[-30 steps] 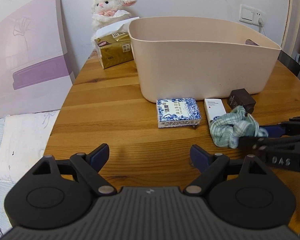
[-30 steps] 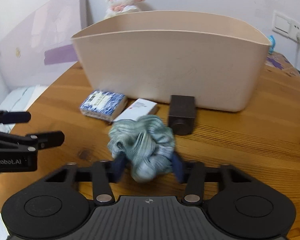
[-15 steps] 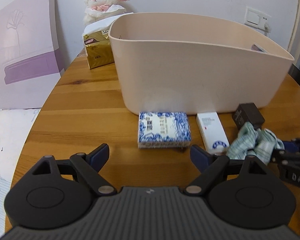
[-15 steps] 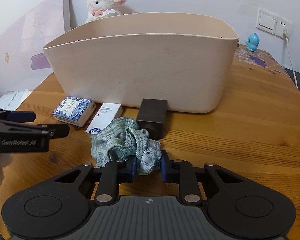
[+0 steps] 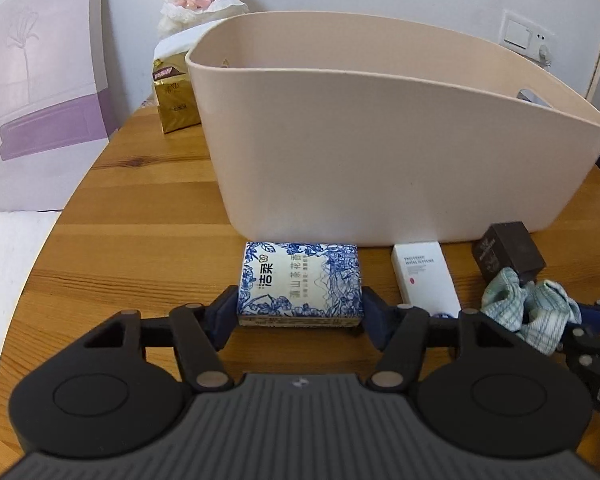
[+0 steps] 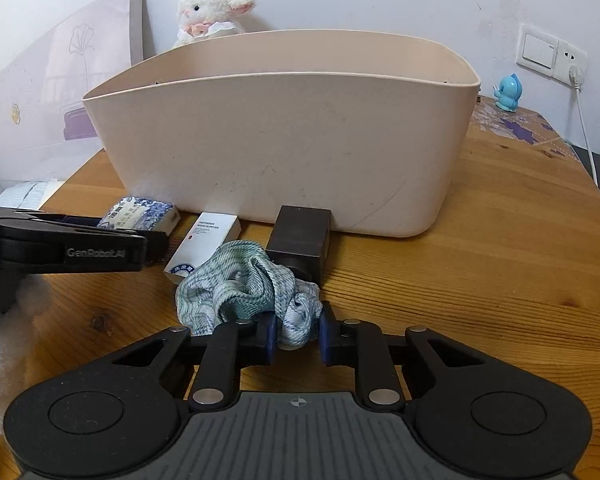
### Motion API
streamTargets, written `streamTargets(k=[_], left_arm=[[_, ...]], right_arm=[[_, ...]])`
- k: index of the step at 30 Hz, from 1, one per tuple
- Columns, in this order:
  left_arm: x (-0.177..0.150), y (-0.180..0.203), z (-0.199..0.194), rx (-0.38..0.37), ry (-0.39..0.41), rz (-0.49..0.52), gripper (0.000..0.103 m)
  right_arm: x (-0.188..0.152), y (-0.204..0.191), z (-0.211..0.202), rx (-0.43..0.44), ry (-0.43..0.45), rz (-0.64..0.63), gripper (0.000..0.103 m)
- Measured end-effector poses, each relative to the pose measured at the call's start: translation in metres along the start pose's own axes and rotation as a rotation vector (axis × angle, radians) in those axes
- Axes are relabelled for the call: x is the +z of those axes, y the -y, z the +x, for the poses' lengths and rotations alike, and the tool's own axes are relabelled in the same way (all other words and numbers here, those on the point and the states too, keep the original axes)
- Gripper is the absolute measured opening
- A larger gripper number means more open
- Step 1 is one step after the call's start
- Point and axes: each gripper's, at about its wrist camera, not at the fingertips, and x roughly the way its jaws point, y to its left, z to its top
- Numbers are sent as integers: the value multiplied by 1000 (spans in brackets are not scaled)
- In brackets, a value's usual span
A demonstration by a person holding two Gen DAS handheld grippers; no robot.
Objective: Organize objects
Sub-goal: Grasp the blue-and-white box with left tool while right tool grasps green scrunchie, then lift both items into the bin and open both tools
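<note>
Both tongs grip: left tongs (image 5: 300, 312) "洁柔" tissue pack (image 5: 300, 282), right tongs (image 6: 296, 334) checked cloth (image 6: 246, 284).

The beige bin (image 5: 380, 152) hides its own floor and contents behind its near wall. It also covers the lower body of the plush lamb (image 6: 212, 12) (head only) and half of the gold tissue pack (image 5: 176, 96). The right tongs (image 5: 592, 332) are cut off by the left view's edge.

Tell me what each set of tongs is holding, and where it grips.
Left tongs: the blue-patterned tissue pack, clasped across its two short ends. Right tongs: the green checked cloth, pinched at its near bunched edge.
</note>
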Motion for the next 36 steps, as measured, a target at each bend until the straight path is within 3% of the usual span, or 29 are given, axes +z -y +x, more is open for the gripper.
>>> streamTargets(k=[5, 20, 28, 36], left_arm=[[-9, -5, -12, -15, -7, -29, 65], [-15, -5, -81, -14, 98, -31, 65], [-1, -7, -130, -22, 226, -21, 65], [41, -1, -142, -9, 337, 14, 65]], right_arm=[[-2, -2, -5, 1, 8, -20, 13], [11, 2, -67, 47, 122, -13, 11], [46, 11, -108, 29, 247, 11, 11], [94, 29, -122, -4, 366, 63, 12]])
